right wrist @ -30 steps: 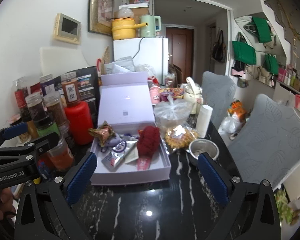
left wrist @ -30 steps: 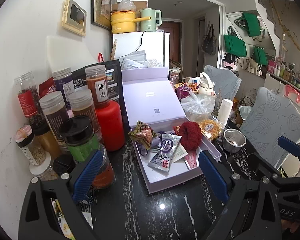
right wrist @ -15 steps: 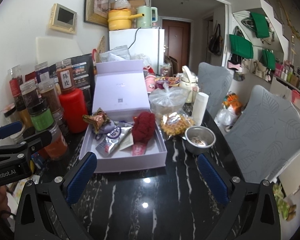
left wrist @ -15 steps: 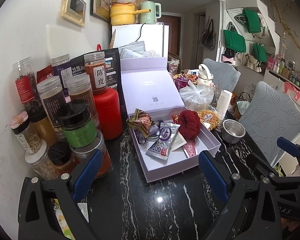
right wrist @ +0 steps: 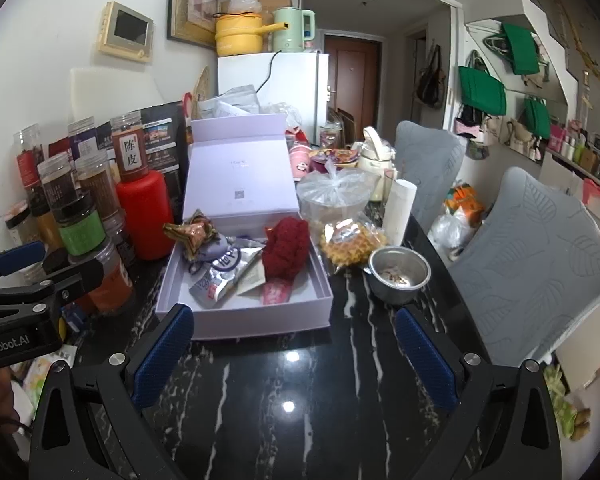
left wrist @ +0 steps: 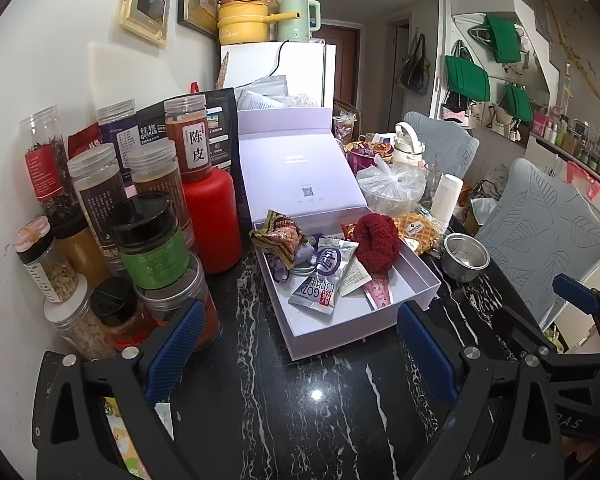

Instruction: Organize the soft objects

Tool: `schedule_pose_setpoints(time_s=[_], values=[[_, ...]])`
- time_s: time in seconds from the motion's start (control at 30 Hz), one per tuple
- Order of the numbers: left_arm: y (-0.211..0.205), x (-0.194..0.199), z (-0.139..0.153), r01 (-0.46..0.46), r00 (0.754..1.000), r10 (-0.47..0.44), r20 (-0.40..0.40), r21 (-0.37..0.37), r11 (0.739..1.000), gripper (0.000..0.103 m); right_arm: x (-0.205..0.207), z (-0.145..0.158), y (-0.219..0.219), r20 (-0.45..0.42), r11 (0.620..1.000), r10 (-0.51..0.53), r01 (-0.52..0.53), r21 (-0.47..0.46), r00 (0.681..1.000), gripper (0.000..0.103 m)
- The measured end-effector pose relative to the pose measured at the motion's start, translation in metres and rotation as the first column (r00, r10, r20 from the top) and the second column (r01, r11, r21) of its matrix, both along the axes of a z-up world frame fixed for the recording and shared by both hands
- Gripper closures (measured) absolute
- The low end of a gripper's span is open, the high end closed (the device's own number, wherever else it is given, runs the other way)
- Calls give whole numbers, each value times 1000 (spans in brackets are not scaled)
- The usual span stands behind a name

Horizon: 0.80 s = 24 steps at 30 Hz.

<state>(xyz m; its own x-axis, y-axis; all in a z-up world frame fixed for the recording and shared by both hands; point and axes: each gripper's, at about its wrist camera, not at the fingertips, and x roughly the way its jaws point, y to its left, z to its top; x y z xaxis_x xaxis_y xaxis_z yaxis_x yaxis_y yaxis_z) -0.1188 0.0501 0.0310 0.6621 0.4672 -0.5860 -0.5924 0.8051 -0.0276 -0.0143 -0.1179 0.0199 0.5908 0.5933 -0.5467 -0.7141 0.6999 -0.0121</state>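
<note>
A pale lilac box (left wrist: 400, 312) (right wrist: 260, 320) stands on the black marble table with its lid propped up behind. Inside lie a fuzzy red scrunchie (left wrist: 376, 240) (right wrist: 286, 246), a silver snack packet (left wrist: 324, 276) (right wrist: 228, 270), a crumpled nut packet (left wrist: 280, 236) (right wrist: 194, 234), a pink sachet (left wrist: 378, 294) and a lilac soft item (right wrist: 212, 248). My left gripper (left wrist: 300, 350) is open in front of the box, holding nothing. My right gripper (right wrist: 292, 350) is also open and empty, just short of the box's front wall. The left gripper's side (right wrist: 28, 280) shows at the left of the right wrist view.
Several spice jars (left wrist: 148, 240) and a red canister (left wrist: 212, 220) crowd the left by the wall. Right of the box sit a waffle packet (right wrist: 352, 240), a steel bowl (right wrist: 398, 276), a tied plastic bag (right wrist: 332, 196) and a paper roll (right wrist: 398, 212). Grey chairs (right wrist: 540, 252) stand at the right.
Both grippers have drawn back and risen a little, so the box and jars look smaller and further off. Nothing in the box moved; both stay open.
</note>
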Motion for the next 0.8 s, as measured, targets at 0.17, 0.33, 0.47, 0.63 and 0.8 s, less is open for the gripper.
schedule_pose_setpoints(time_s=[0.17,0.33,0.47,0.63,0.8], values=[[4,1,-3,1,1000,-1,-2,-18,1000,5,-1,0,1,-1,1000,2,-2,-1,1000,1],[5,1,-4,5,1000,-5,0,-18,1000,5,0,-1,1,-11,1000,0,0,4,1000,1],[7,2,-7,3,1000,-3,-2,-22,1000,5,0,-4,1,-17,1000,-11,11,2,1000,1],[9,3,-8,-1,1000,1,-5,-19,1000,5,1,-5,1,-20,1000,-13,14,3,1000,1],[9,4,-8,1,1000,-1,-8,-20,1000,5,1,-5,1,-20,1000,-14,14,3,1000,1]])
